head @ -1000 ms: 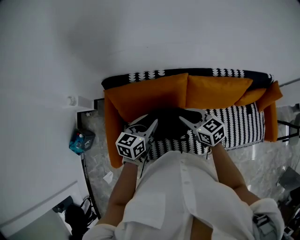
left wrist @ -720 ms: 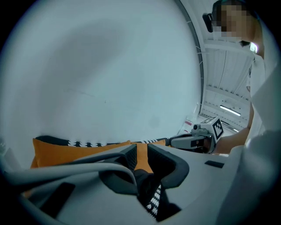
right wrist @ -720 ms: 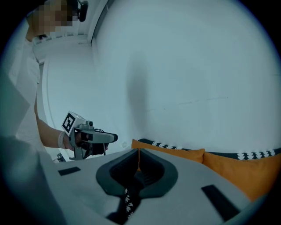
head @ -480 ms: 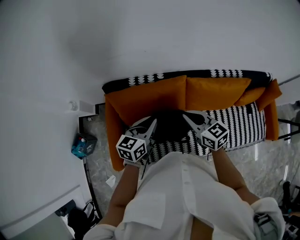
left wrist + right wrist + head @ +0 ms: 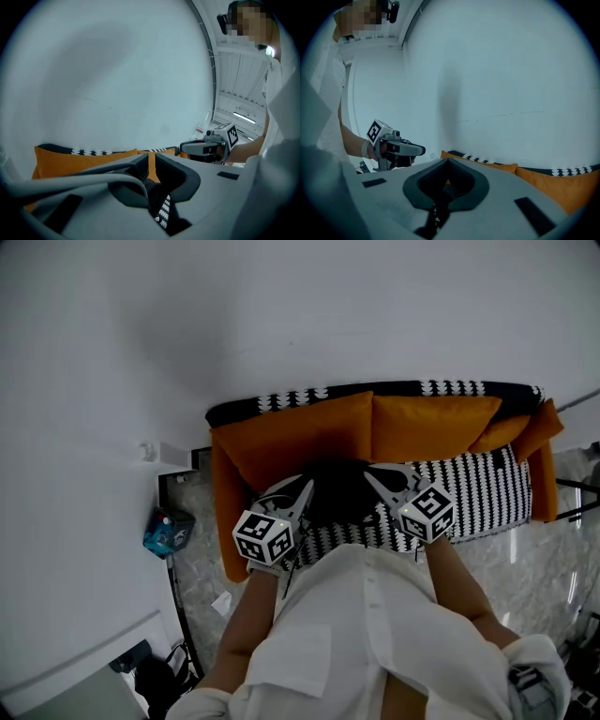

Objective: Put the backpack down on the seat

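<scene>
In the head view the backpack (image 5: 339, 491) lies on the black-and-white patterned seat (image 5: 473, 488) of the sofa, mid-frame and just below the orange back cushions (image 5: 291, 432). It reads as a dark, soft, slumped shape with no detail to make out. It is wider than deep, so its long axis runs left to right across the picture, along the seat. The left gripper (image 5: 306, 486) points up and right at its left end, and the right gripper (image 5: 367, 474) points up and left at its upper right end. Each tip is at the bag's edge with the bag between them, and neither hand is plainly nearer. By my reading the bag is already down, so what remains turns on drawing both claws outward and back from those two ends. In the left gripper view the jaws have just been closing and stand all but together at lower centre, with a thin slit of orange cushion between them. Dark fabric and a bit of seat pattern show lower down, but I cannot tell that anything is pinched. In the right gripper view the jaws, likewise just closed, meet at their tips at lower centre with nothing clearly between them. Only cushion and pale wall (image 5: 511, 70) lie beyond.
</scene>
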The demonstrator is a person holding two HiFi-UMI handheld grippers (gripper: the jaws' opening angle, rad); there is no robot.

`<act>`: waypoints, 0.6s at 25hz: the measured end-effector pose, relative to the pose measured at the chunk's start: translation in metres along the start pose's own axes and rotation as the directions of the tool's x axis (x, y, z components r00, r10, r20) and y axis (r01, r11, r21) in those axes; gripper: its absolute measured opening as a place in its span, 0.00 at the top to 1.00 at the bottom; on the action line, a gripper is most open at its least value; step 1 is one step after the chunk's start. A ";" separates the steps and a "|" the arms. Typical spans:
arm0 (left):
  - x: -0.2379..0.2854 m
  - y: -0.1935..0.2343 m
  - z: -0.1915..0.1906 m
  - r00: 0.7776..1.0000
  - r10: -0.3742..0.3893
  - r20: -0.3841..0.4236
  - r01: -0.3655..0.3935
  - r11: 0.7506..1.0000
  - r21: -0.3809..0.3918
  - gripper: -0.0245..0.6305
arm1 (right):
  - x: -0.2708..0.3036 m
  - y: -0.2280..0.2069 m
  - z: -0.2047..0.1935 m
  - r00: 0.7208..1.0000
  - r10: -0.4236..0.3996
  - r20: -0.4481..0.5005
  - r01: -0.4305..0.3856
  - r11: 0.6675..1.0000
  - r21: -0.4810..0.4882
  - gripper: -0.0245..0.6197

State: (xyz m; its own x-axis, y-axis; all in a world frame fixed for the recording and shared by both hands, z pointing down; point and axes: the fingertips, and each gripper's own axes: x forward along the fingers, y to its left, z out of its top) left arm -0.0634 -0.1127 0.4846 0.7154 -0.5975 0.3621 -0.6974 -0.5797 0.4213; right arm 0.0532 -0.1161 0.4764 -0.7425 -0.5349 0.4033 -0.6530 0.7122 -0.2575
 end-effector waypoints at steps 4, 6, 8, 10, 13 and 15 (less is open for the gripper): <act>-0.001 0.000 -0.001 1.000 0.002 0.001 -0.002 1.000 -0.002 0.87 | 0.000 0.001 -0.001 1.000 0.000 -0.001 0.000 1.000 -0.002 0.93; 0.000 -0.001 -0.002 1.000 0.004 0.000 -0.004 1.000 -0.006 0.87 | 0.000 0.001 -0.002 1.000 -0.001 -0.002 0.001 1.000 0.001 0.93; -0.001 -0.002 -0.003 1.000 0.004 0.001 -0.004 1.000 -0.008 0.87 | -0.001 0.002 -0.002 1.000 -0.002 -0.001 0.002 1.000 0.000 0.93; -0.002 -0.001 -0.003 1.000 0.005 0.003 -0.005 1.000 -0.008 0.87 | -0.001 0.002 -0.002 1.000 -0.002 0.001 0.002 1.000 -0.002 0.93; -0.004 -0.001 -0.004 1.000 0.008 0.006 -0.008 1.000 -0.014 0.87 | -0.002 0.003 -0.001 1.000 -0.002 0.003 0.002 1.000 -0.005 0.93; -0.004 -0.002 -0.004 1.000 0.010 0.008 -0.010 1.000 -0.017 0.87 | -0.003 0.004 -0.002 1.000 -0.001 0.001 0.001 1.000 -0.007 0.93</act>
State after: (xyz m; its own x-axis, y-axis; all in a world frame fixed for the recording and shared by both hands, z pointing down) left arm -0.0648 -0.1065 0.4853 0.7079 -0.6077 0.3601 -0.7039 -0.5639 0.4320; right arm 0.0535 -0.1111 0.4757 -0.7420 -0.5362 0.4023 -0.6527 0.7148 -0.2510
